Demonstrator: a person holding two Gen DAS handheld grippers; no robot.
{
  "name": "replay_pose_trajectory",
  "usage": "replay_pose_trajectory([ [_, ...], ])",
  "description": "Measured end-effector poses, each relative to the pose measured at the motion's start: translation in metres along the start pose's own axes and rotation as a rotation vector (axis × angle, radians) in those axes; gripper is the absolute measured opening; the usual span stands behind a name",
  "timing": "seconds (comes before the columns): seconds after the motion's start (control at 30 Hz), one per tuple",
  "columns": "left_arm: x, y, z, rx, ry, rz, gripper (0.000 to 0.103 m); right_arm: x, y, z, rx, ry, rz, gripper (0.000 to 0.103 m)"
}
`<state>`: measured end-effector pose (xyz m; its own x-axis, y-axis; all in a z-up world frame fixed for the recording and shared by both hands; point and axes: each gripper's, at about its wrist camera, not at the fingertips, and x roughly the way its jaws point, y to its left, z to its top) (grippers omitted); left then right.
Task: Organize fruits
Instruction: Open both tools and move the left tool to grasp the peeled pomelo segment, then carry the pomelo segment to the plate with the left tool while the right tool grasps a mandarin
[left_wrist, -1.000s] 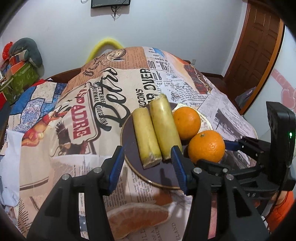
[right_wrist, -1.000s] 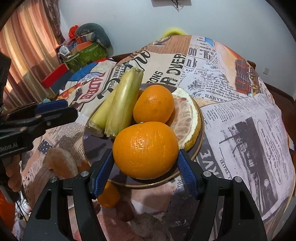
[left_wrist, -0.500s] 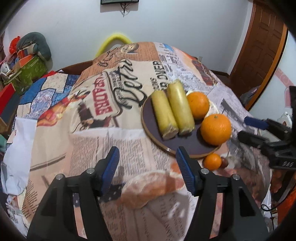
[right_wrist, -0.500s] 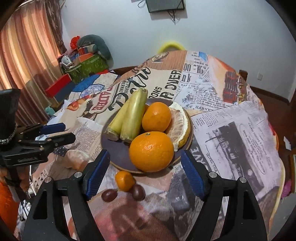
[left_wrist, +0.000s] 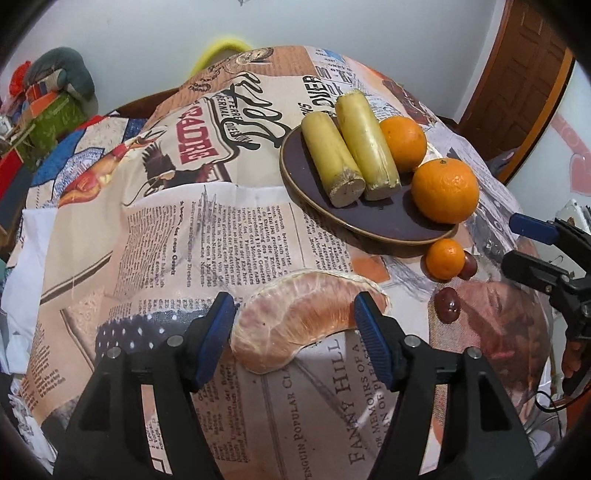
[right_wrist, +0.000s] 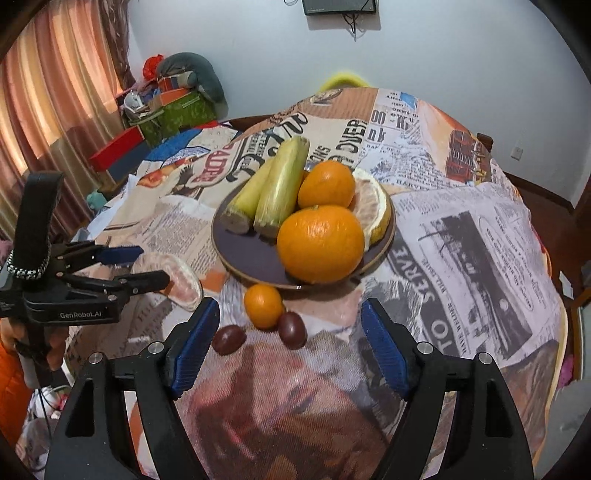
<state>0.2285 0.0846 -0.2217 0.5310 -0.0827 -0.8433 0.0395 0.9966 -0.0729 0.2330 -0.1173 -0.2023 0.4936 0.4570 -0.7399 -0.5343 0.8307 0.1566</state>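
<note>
Left gripper (left_wrist: 295, 325): I have it spread wide around the pomelo segment (left_wrist: 295, 328), lower centre
Right gripper (right_wrist: 288, 343): released, small orange (right_wrist: 263, 305) between its fingers

I see a dark plate (right_wrist: 240, 266) holding two peeled sugarcane pieces (right_wrist: 273, 192) side by side, two oranges (right_wrist: 320, 248) and a pomelo wedge (right_wrist: 375, 208). Just off its near rim lie a small tangerine (right_wrist: 263, 306), two brown jujubes (right_wrist: 291, 329) and a peeled pomelo segment (left_wrist: 295, 317).
</note>
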Motion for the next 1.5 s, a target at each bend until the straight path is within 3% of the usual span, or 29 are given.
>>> replay_pose_trajectory([
  [0.17, -0.005, -0.001, -0.008, 0.002, 0.001, -0.032, 0.065, -0.004, 0.001, -0.006, 0.001, -0.006, 0.000, 0.076],
  [0.43, -0.021, -0.027, -0.038, 0.079, 0.041, -0.077, 0.052, -0.014, -0.001, -0.010, 0.004, -0.021, 0.002, 0.076],
  [0.5, -0.023, -0.038, -0.043, 0.121, 0.042, -0.043, 0.048, -0.014, -0.002, -0.011, 0.005, -0.020, 0.001, 0.076],
  [0.8, -0.020, -0.027, -0.017, 0.090, 0.007, -0.019, 0.048, -0.008, 0.003, -0.009, -0.001, -0.015, 0.018, 0.076],
  [1.13, 0.018, -0.029, -0.001, 0.134, 0.029, -0.040, 0.048, 0.022, 0.015, 0.000, -0.055, 0.037, 0.049, 0.046],
  [1.4, 0.025, -0.030, 0.004, 0.134, 0.004, -0.037, 0.045, 0.039, 0.018, 0.002, -0.069, 0.065, 0.041, 0.036],
  [1.5, 0.026, -0.031, 0.005, 0.136, 0.002, -0.029, 0.044, 0.041, 0.019, 0.002, -0.075, 0.063, 0.035, 0.027],
])
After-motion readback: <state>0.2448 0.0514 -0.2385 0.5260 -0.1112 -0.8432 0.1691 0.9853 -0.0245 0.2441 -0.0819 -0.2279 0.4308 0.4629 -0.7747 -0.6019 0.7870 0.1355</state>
